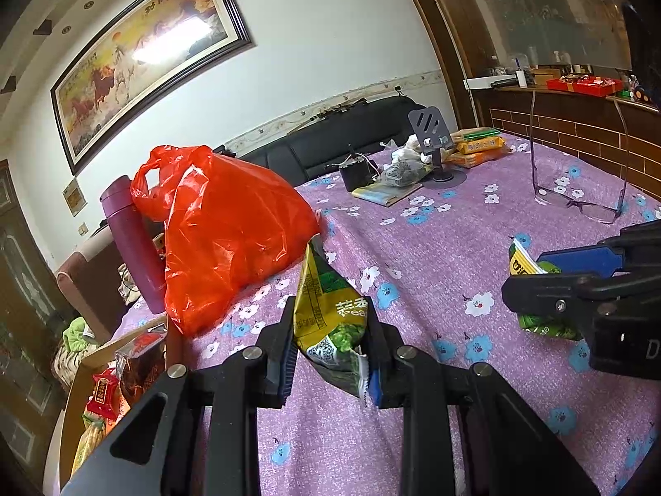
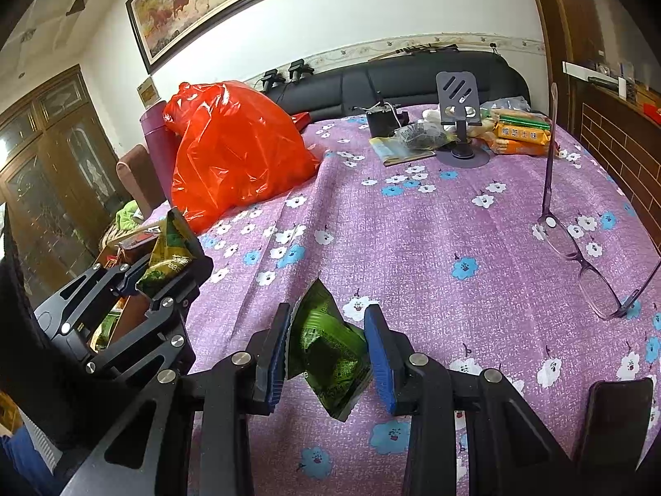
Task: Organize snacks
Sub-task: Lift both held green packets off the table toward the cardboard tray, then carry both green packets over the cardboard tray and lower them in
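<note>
Snack packets, two: a yellow-green pea packet (image 1: pixel 330 322) clamped in the left gripper (image 1: pixel 330 330) above the purple floral tablecloth (image 1: pixel 433 239); a dark green packet (image 2: pixel 326 351) clamped in the right gripper (image 2: pixel 326 343) over the same cloth. Left wrist view alone shows a cardboard box (image 1: pixel 78 397) of snacks below the table's left edge. Right wrist view alone shows a dark phone-like slab (image 2: pixel 619 409) at near right and a wooden cabinet (image 2: pixel 49 157). Around: red plastic bag (image 1: pixel 219 227) with purple flask (image 1: pixel 132 239) behind it, glasses (image 1: pixel 578 202), phone stand (image 1: pixel 433 140), orange biscuit packs (image 1: pixel 479 144) far back.
</note>
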A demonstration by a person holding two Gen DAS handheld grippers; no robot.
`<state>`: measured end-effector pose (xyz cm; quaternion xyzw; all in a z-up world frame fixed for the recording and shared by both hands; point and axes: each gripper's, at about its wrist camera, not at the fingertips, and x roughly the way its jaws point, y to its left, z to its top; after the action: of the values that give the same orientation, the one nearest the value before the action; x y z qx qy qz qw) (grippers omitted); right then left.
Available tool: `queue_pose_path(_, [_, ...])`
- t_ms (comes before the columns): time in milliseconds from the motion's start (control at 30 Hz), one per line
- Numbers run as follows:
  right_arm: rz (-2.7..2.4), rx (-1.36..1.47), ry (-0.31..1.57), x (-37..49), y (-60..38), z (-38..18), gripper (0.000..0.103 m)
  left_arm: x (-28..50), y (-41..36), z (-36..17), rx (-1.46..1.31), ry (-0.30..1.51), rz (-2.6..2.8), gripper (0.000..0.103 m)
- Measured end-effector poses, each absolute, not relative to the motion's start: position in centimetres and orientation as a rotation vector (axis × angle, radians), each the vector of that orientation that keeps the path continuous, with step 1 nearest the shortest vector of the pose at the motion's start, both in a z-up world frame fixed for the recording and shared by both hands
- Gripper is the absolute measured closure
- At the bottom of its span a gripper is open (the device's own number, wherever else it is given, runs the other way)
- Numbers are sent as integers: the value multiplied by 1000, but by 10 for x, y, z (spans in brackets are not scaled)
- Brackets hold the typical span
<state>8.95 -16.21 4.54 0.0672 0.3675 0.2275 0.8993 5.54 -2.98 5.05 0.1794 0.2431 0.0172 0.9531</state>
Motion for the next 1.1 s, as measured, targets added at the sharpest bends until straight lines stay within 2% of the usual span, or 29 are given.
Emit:
queue_pose_path(300, [468,141,758,90,-163,46,65,60,-21,55,310,523,22,77])
queue_pose_path(567, [463,179,753,89,-161,54,65,49,31,92,139,536,56,77])
queue_pose_path(800, [578,198,766,75,-117,73,64,23,110,100,71,566,172,77])
queue_pose_path(1100, [793,162,804,59,16,91,64,-10,234,85,-76,618,361,77])
